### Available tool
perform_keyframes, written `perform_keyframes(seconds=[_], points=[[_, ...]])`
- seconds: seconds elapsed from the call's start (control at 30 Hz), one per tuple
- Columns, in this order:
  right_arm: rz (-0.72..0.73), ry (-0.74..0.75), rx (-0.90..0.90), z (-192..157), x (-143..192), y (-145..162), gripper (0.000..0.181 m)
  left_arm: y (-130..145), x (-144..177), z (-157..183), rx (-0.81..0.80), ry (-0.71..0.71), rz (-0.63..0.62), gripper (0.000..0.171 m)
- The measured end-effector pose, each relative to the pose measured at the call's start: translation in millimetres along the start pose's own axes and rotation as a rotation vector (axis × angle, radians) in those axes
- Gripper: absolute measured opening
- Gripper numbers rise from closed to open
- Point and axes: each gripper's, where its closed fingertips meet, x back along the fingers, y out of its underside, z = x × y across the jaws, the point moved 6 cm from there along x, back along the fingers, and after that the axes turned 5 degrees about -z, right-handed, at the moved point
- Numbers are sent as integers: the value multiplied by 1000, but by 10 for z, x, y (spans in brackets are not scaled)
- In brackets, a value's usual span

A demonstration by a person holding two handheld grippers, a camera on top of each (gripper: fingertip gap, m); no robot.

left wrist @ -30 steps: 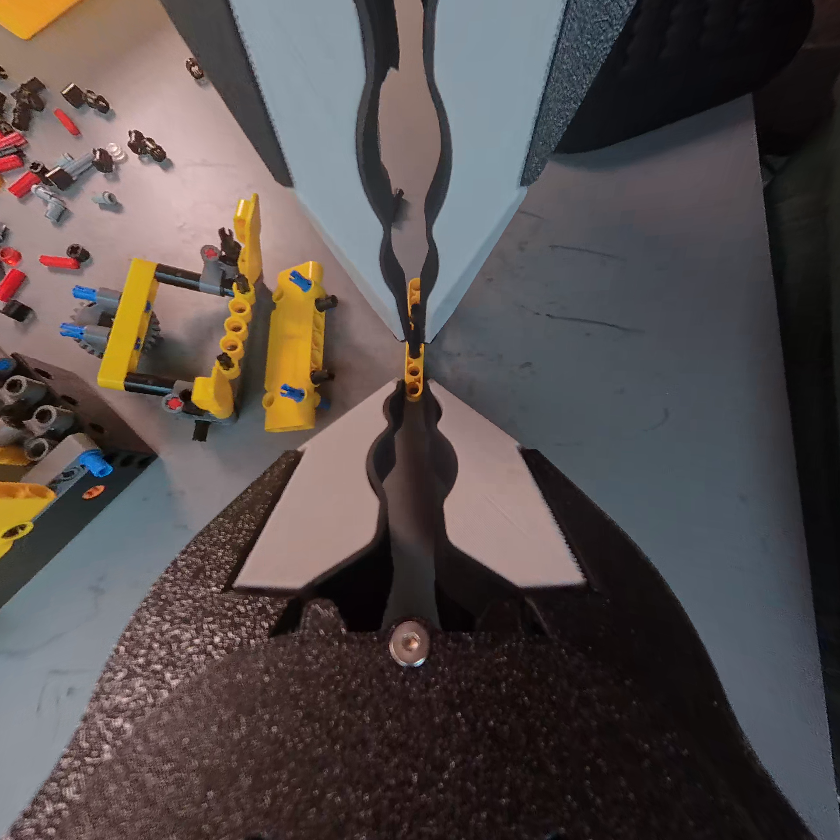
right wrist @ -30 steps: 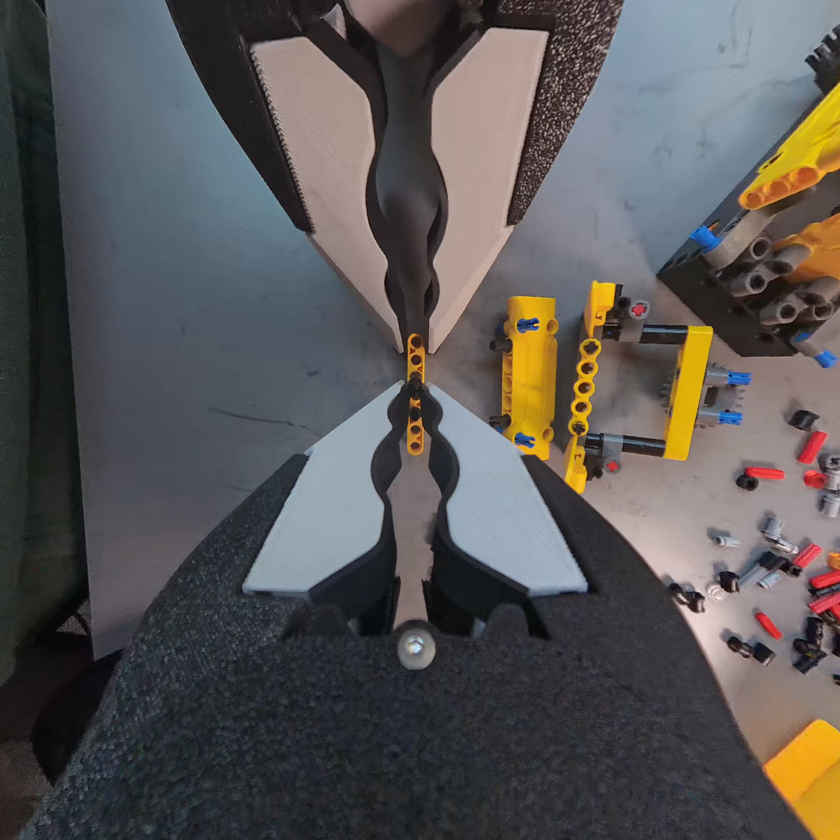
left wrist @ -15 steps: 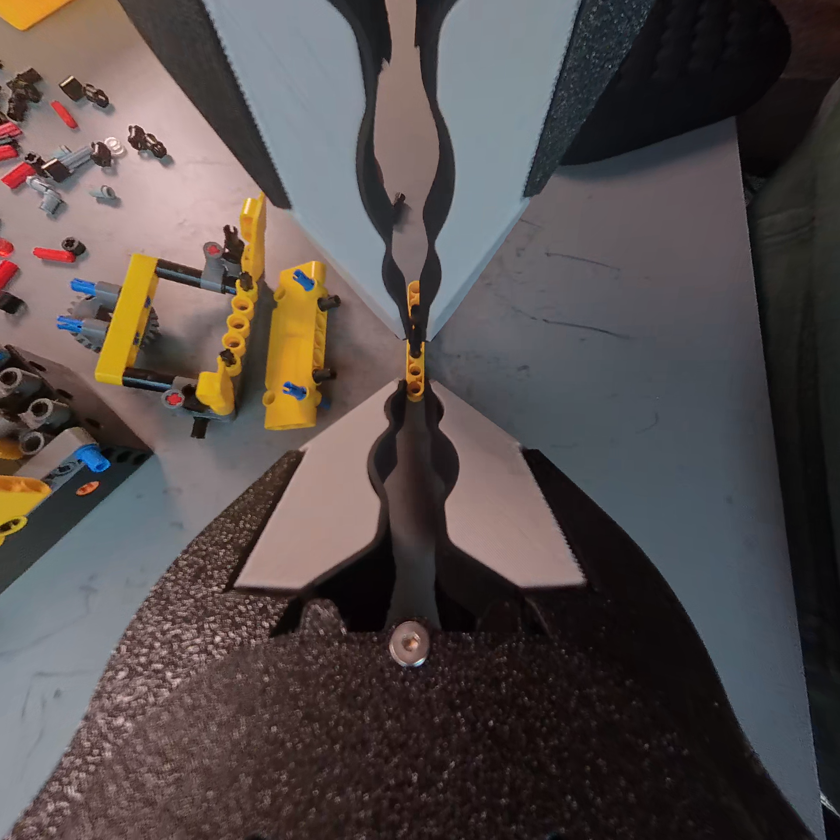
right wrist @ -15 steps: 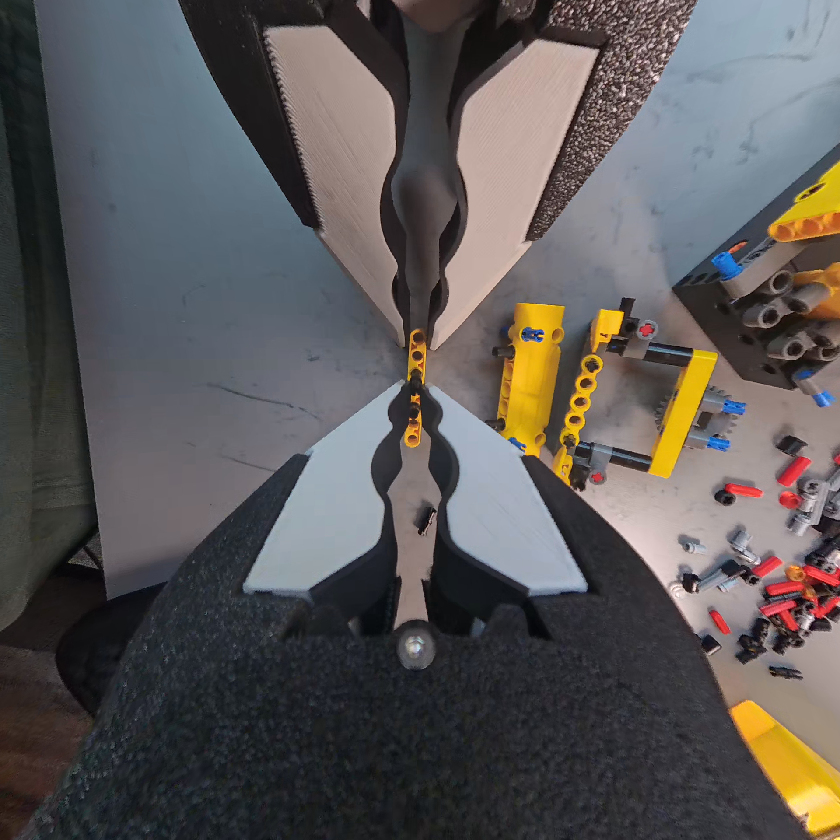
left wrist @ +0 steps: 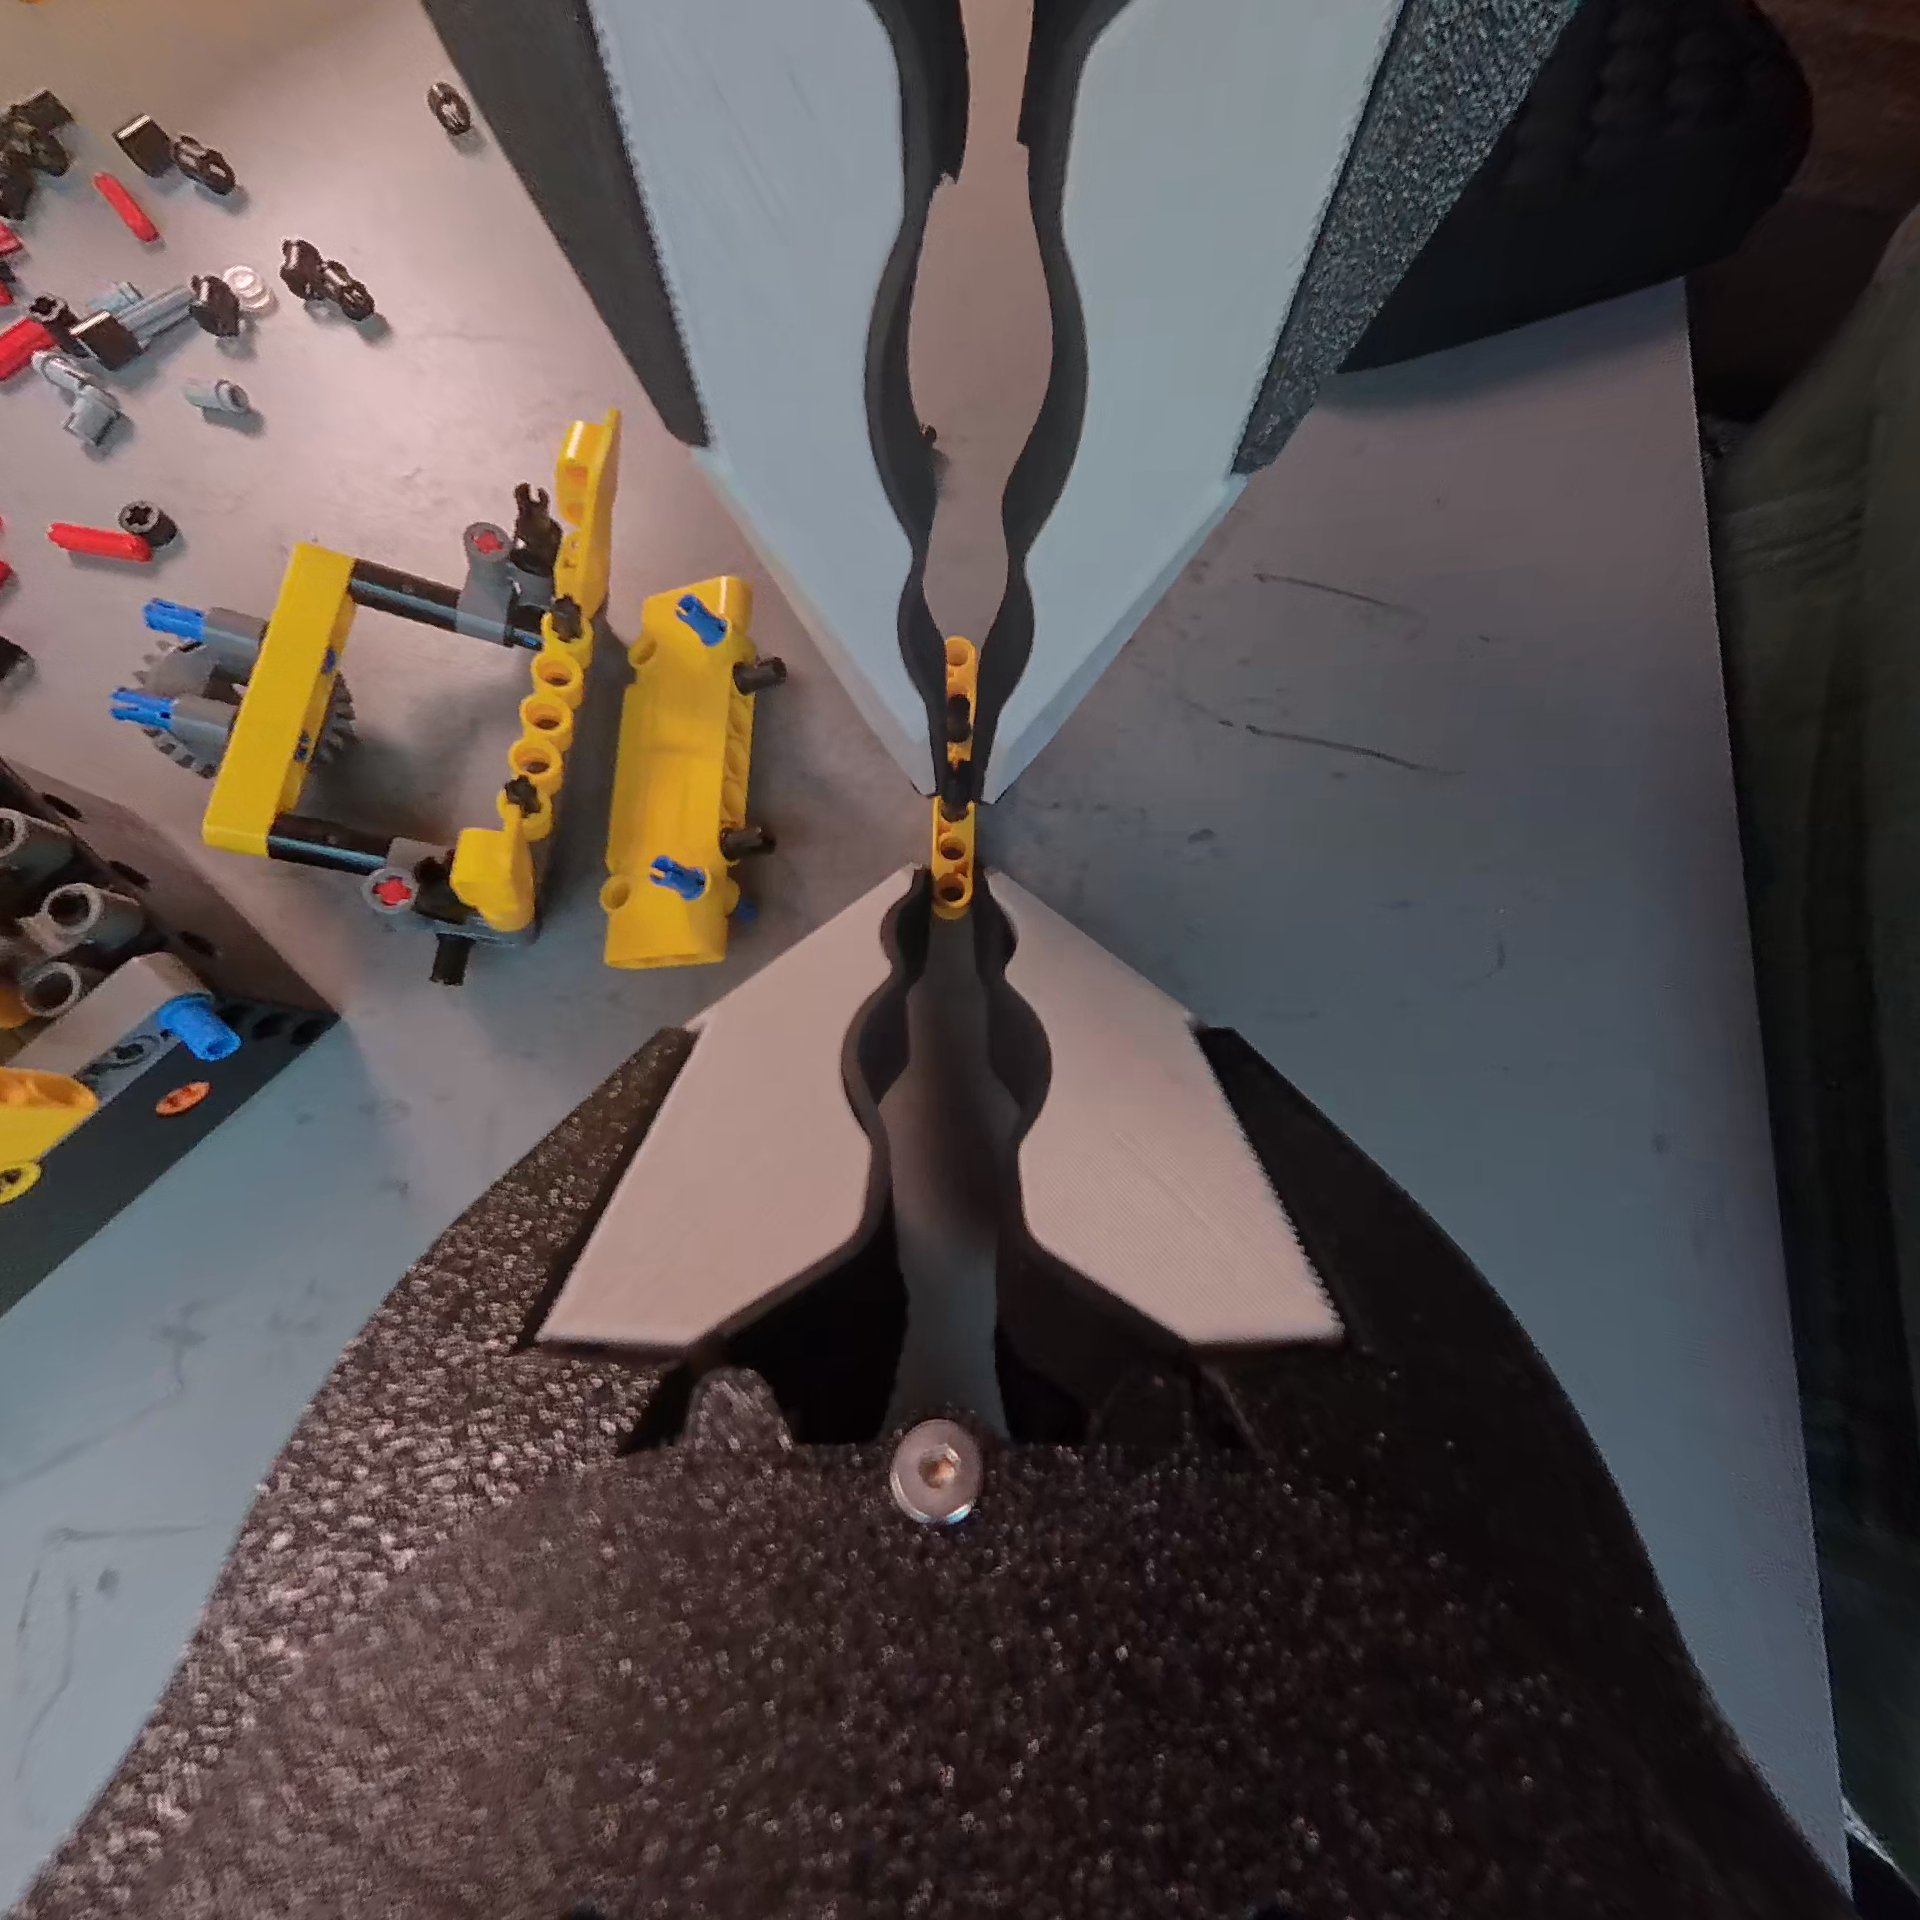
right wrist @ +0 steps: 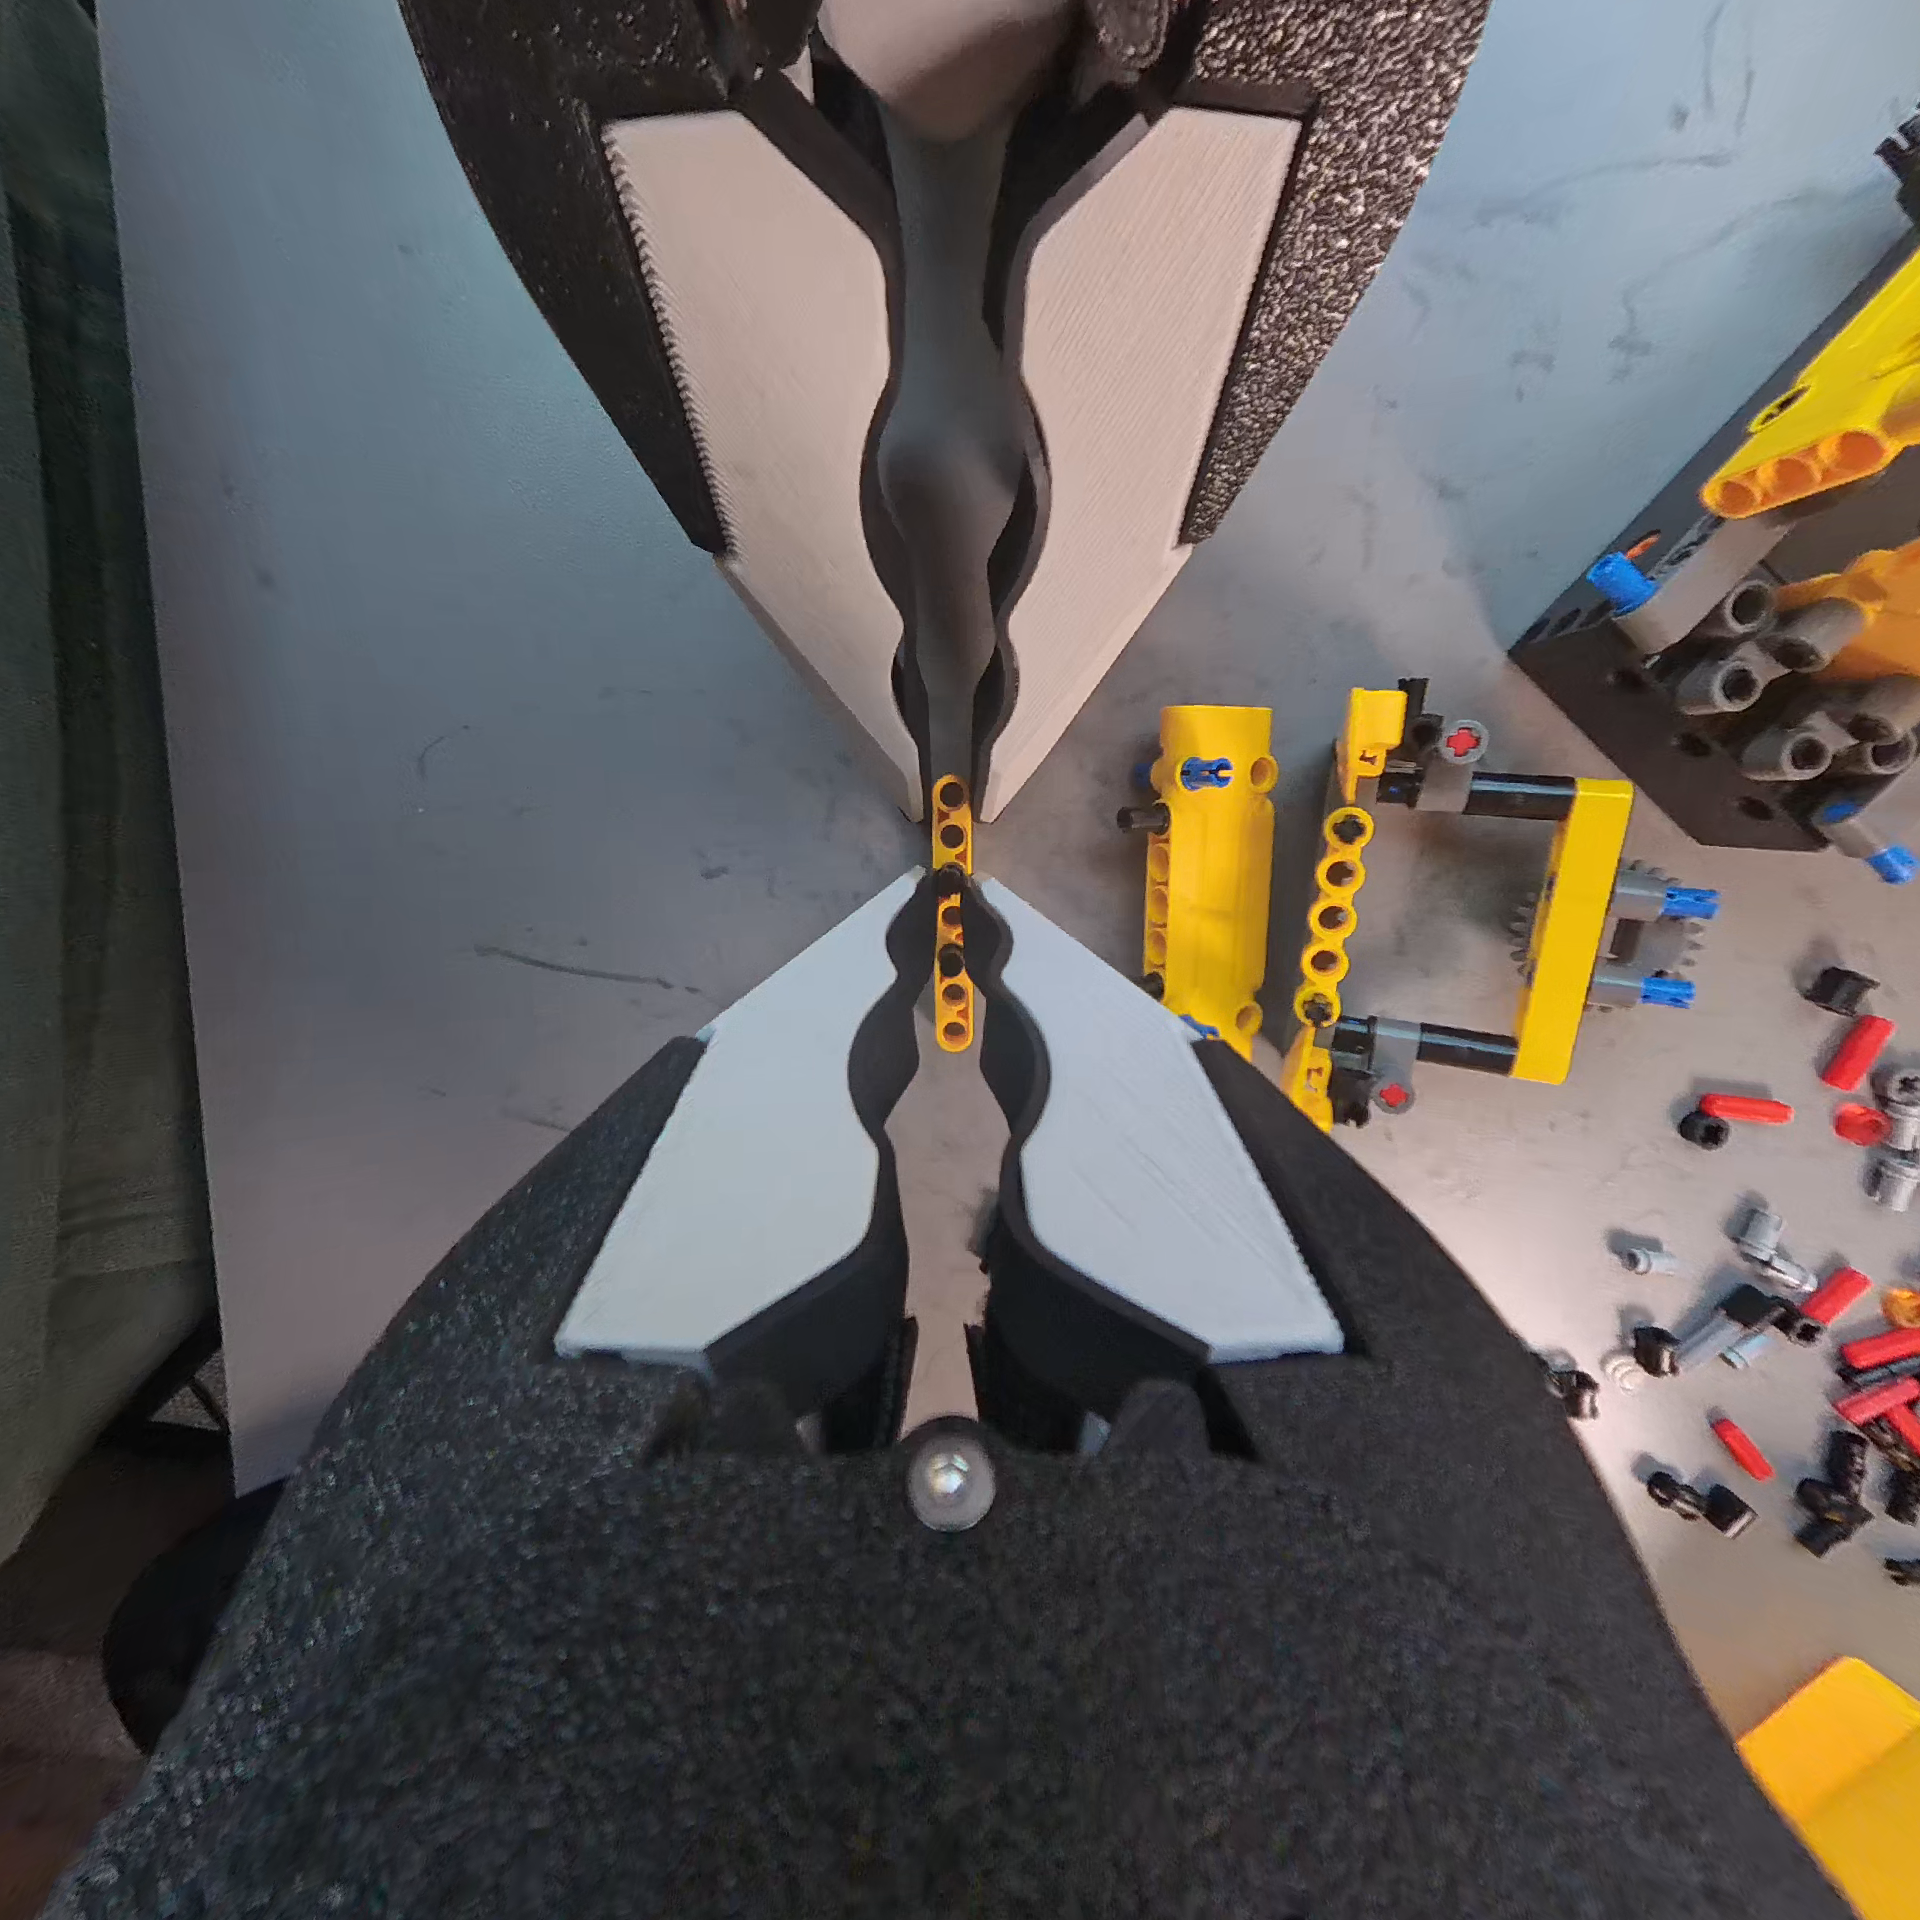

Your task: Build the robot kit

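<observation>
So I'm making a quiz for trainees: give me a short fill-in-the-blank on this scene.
1. Both grippers are shut on one thin ____ beam with holes.
2. The left gripper and right gripper meet ____ to tip.
3. The loose red pins lie on the ____ table.

Missing: yellow; tip; grey

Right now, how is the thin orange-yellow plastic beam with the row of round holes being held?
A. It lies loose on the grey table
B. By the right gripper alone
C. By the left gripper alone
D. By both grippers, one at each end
D: the left gripper is shut on one end of the thin orange-yellow beam and the right gripper on the other, tips facing each other above the grey table.
</observation>
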Motion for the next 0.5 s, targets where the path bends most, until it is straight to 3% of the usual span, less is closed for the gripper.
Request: perform_keyframes(seconds=[0.03,0.5], points=[[-8,-2,4,-3,1,1,2,-2,-2,4,1,1,0,6],[-28,-7,12,1,-9,-35,1,11,11,-9,41,18,0,6]])
